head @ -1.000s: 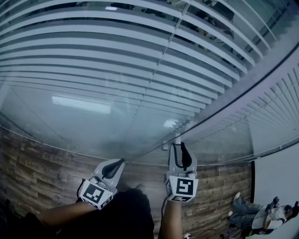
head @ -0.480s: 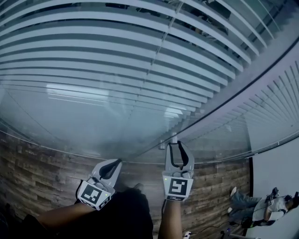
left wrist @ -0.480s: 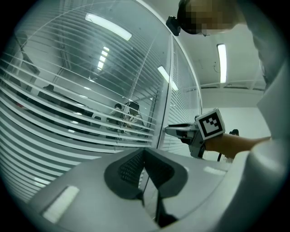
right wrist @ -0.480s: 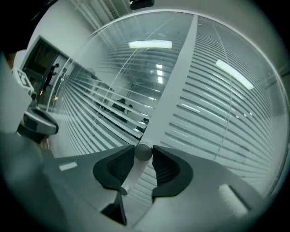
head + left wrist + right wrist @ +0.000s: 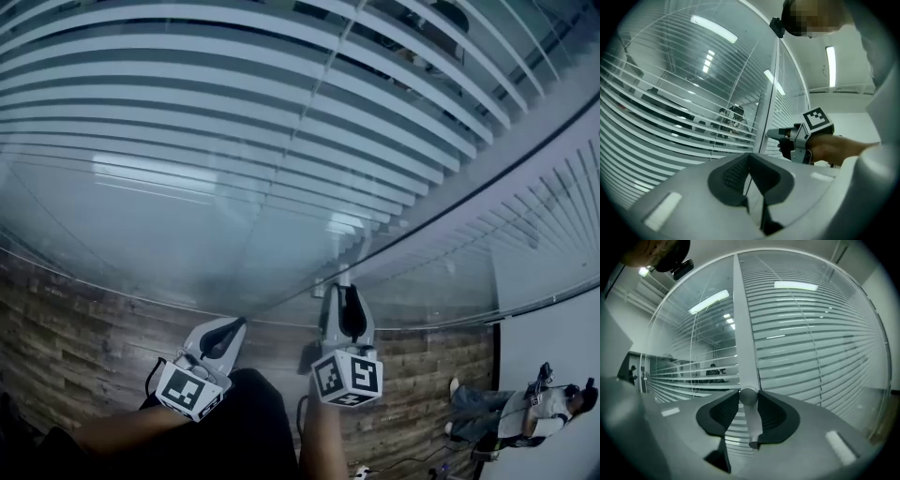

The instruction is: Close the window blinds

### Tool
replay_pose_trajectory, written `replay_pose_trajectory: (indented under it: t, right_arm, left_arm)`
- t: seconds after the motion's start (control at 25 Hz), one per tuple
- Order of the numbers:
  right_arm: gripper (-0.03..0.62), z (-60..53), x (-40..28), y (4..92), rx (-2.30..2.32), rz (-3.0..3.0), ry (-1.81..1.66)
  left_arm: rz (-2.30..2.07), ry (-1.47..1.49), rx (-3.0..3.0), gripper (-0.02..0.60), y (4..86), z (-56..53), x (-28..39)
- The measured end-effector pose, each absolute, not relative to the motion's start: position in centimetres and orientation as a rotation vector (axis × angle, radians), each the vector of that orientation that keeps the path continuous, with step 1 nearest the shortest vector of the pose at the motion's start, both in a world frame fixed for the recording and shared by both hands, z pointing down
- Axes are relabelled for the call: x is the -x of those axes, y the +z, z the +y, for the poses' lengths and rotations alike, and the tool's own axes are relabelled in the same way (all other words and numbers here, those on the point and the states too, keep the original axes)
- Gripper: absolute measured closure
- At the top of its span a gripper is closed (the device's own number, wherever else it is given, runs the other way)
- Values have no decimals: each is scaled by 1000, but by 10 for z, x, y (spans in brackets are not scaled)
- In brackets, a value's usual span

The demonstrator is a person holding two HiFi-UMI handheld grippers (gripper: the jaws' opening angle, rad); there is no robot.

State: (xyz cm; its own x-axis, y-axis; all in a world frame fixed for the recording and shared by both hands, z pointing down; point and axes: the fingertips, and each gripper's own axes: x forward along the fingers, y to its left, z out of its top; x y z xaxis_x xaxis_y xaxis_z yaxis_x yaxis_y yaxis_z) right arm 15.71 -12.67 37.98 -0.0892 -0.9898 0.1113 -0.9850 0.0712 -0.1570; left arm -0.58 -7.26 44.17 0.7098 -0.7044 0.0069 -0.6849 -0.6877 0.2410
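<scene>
Blind wand (image 5: 749, 397) between opening right fingers (image 5: 774, 417)

left gripper (image 5: 237, 324): fingers together, empty | right gripper (image 5: 343, 290): fingers opening, wand (image 5: 750, 420) between them

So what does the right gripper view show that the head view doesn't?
Only the right gripper view: a close look between the fingers of the right gripper. They are opening, with the white control rod between them and its round end touching both.
Only the head view: the left gripper, the wood-plank floor and a person low at the right.
Both: the right gripper and the blind slats.
</scene>
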Motion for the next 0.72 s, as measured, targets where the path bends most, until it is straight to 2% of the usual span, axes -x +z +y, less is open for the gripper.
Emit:
replay_pose_trajectory:
  t: [0.24,0.48,0.72]
  right_arm:
    - [464,-120,-148,406,2098,2391,-263]
    - [464,-126,-145,404,2231,2625,134]
    - [464,-128,-147,387,2211,2812,325]
  left_arm:
    - [-1194,-83,-2687,581,453,-64,6]
    - [-1248,-60,-2680,581,447,-62,-13]
    - [-1285,-62,-2673,581,437,-55,-31]
